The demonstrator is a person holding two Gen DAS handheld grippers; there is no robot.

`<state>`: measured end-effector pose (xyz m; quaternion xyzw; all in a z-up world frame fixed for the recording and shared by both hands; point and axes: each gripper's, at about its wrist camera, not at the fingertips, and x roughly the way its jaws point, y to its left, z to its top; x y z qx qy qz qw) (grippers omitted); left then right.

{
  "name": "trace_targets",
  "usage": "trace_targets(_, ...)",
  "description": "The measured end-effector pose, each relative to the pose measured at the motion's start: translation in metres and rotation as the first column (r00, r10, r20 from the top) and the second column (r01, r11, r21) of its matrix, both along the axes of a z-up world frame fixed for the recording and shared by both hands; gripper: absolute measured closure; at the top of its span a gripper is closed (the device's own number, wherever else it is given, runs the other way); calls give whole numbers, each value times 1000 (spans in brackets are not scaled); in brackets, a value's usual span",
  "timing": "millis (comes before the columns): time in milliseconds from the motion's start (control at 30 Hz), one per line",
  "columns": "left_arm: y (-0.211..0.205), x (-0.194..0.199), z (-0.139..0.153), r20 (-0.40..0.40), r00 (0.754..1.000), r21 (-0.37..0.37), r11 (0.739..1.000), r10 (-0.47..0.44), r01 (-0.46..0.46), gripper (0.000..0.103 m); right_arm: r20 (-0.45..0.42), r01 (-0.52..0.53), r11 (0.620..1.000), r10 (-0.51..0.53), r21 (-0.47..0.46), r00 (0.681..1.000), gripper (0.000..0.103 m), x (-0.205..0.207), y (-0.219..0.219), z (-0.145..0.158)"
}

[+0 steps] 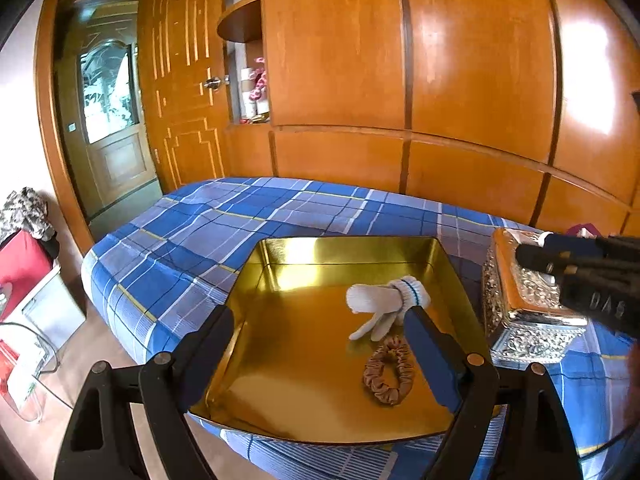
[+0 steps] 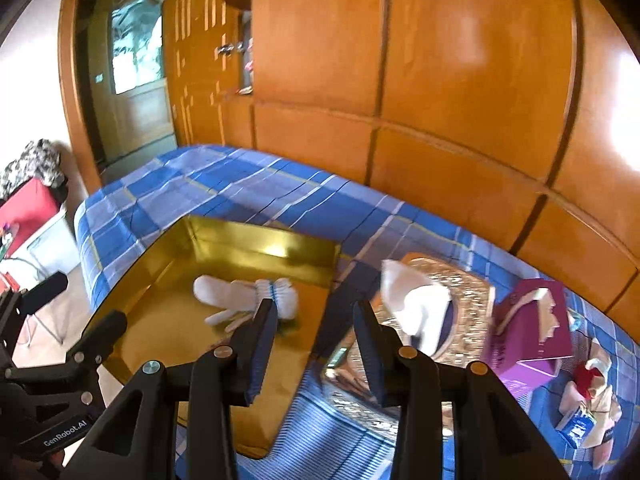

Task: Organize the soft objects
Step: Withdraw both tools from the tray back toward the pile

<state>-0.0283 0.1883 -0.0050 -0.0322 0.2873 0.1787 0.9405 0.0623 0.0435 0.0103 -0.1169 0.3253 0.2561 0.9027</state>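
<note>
Left wrist view: gold tray (image 1: 280,360) in lower centre of frame, resting on the bed (image 1: 200,220) with blue plaid cover.
Tray contents: white glove (image 1: 384,304) right of centre; tan scrunchie (image 1: 388,372) just below it, near the glove's fingertips, contact not discernible.
Left gripper (image 1: 320,340): fingers wide apart above the tray, nothing held.
Silver box (image 1: 528,304): right of the tray, on the bed; white tissue (image 2: 420,304) projects from its top opening.
Right wrist view: right gripper (image 2: 316,336) in lower centre, fingers apart, nothing held; picture is blurred.
Right gripper position: above the tray's right edge, between glove and silver box.
Purple carton (image 2: 528,332): right of frame, beside the silver box.
Background: orange wooden wardrobe (image 1: 440,80) behind the bed.
</note>
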Motion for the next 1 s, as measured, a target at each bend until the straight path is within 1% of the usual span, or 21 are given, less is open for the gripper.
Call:
trace_targets(300,-22,0,2,-3,998,46,997,-64,64,16,55,106,993,-109,49,993,64,7,-55,18)
trace_targets(533,-36,0,3,-14,995,70,992,-101,101,16,75,214,974,-220,80,973,63,16,-105,26)
trace_targets(767,-53,4,8,-22,989,91,985,-144,145,16,79,335,937,-343,96,936,63,28,-166,29)
trace_targets(933,-68,9,14,-30,982,97,977,-189,191,16,53,437,893,-444,104,895,63,39,-215,21)
trace_targets(1000,-76,11,17,-31,976,97,971,-215,217,16,40,482,870,-488,105,872,63,44,-236,16)
